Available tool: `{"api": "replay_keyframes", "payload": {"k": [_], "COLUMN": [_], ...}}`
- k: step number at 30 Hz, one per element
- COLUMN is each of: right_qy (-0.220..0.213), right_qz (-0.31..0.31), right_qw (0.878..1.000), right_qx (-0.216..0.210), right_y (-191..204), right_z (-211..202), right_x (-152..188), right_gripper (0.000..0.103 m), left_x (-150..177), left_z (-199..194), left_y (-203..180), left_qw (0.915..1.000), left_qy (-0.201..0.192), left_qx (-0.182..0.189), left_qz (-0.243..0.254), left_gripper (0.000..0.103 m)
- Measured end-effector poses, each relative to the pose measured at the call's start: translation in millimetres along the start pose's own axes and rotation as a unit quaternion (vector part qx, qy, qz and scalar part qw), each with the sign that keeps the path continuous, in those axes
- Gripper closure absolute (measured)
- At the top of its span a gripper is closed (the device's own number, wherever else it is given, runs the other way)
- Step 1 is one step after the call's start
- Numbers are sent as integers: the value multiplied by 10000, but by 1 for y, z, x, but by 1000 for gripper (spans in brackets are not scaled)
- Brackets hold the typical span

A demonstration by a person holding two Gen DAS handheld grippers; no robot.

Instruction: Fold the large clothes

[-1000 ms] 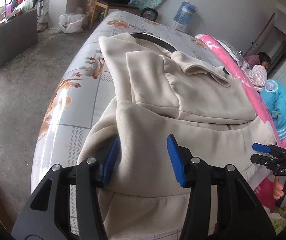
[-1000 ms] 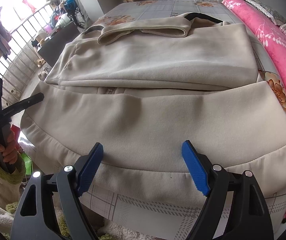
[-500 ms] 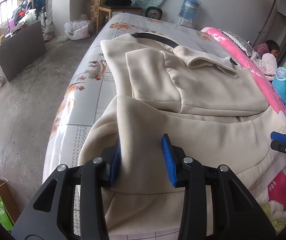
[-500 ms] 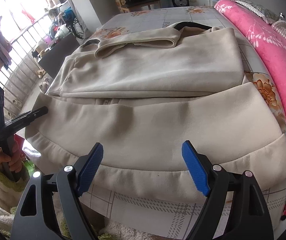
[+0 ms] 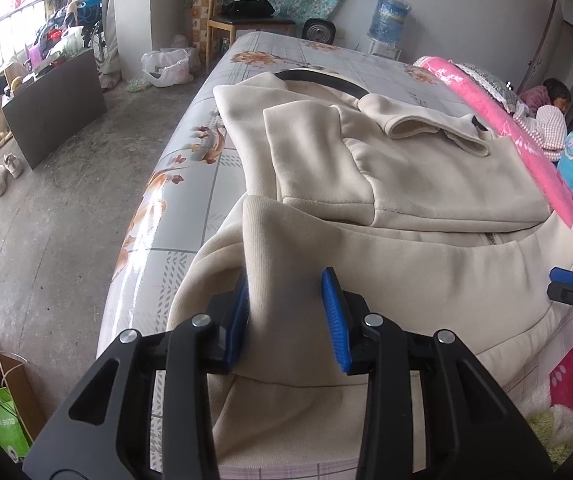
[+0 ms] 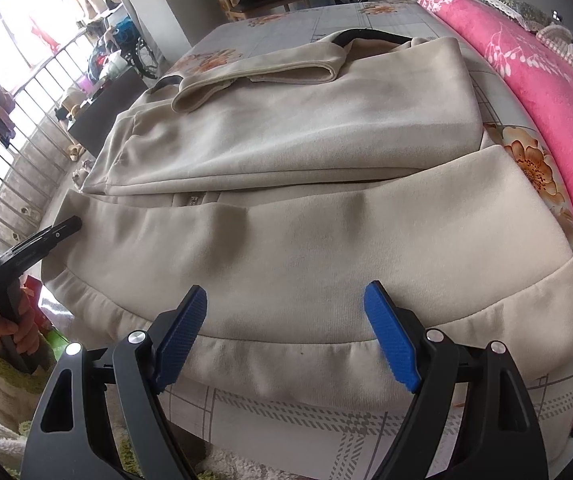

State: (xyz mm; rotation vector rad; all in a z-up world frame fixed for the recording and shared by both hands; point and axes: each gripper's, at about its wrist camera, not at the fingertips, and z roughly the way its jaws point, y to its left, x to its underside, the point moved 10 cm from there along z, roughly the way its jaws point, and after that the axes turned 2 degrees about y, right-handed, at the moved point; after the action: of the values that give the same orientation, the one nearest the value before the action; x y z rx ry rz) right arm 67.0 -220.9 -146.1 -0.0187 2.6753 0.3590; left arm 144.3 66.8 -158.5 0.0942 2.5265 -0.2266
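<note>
Nearest, the left gripper (image 5: pixel 286 312) had a raised fold of the cream hoodie (image 5: pixel 406 256) between its blue pads: the left pad lay against the cloth, the right pad stood just off it, so the jaws were partly drawn in but not yet clamped. That fold was the hoodie's left bottom corner, by the ribbed hem. The right gripper (image 6: pixel 286 332) hung with its jaws spread wide over the hem (image 6: pixel 286 360) near the middle, gripping nothing. A hand (image 6: pixel 22 324) in a green-cuffed sleeve held the left tool at the left edge of the right view. The hoodie lay flat on the bed (image 5: pixel 206 184), its hem at the near edge, with both sleeves folded across the chest and one cuff (image 5: pixel 410 128) on top. Its dark-lined hood opening (image 5: pixel 318 80) pointed to the far end. Beside it on the right ran a pink blanket (image 6: pixel 546 92). Beyond the bed stood a wooden chair (image 5: pixel 242 12) and a water jug (image 5: pixel 390 20) by the wall.
</note>
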Motion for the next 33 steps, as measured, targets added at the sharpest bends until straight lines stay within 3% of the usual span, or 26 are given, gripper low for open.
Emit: {"api": "replay_keyframes", "payload": {"k": [16, 24, 31, 33], "right_qy": [-161, -683, -837, -890], "right_qz": [-34, 289, 460, 495], "right_qw": [9999, 9964, 9929, 9930], "right_qx": [21, 417, 715, 605], "right_y": [-4, -63, -105, -109], "right_z": [-12, -58, -61, -62], "right_x": [-1, -22, -50, -57], "right_gripper": [23, 23, 23, 24], "left_x": [3, 2, 3, 2], "left_z": [1, 1, 1, 1], "left_y": [-3, -3, -2, -3], "left_qw": [9988, 9982, 9980, 9979], "left_qy": [58, 87, 89, 90], "left_qx": [-404, -487, -505, -529], "left_qz": [269, 346, 363, 362], "left_gripper": [68, 68, 68, 67]}}
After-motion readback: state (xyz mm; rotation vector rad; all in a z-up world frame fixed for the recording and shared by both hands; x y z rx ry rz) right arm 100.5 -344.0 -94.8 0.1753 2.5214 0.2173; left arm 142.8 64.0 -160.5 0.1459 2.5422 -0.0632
